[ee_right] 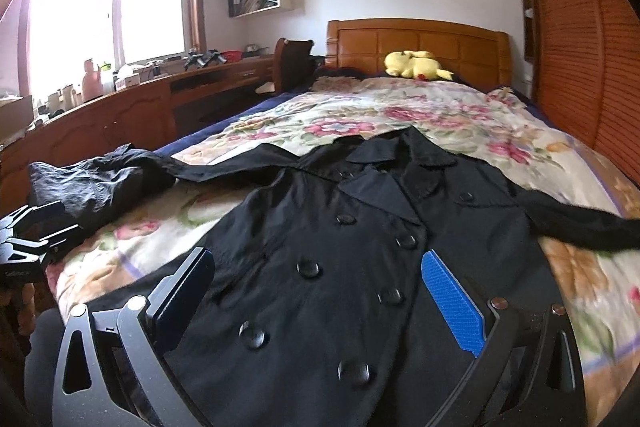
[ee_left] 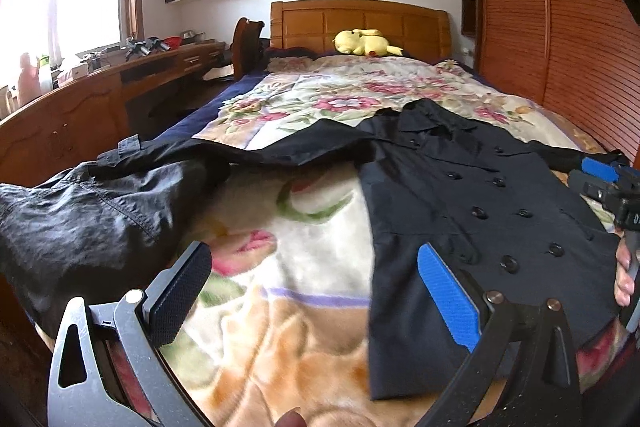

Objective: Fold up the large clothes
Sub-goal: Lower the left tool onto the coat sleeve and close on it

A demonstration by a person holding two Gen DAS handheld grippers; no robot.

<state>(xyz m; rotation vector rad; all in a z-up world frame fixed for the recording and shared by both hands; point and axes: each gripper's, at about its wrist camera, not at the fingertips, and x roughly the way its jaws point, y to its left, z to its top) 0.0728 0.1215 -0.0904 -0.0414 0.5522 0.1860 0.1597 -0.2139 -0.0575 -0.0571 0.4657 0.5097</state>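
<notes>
A: Coat (ee_right: pixel 360 247) lies flat and face-up on the bed (ee_right: pixel 500 131), long axis running from the hem near us up to the collar by the headboard, sleeves flung out sideways.

B: Which hand-held gripper is closer?

A: The right hand-held gripper (ee_right: pixel 320 303), directly over the buttoned front. The left hand-held gripper (ee_left: pixel 316 299) hangs beside the coat's left edge, over bare quilt.

B: Holding anything?

A: No. Both have jaws spread wide, gripping nothing.
</notes>
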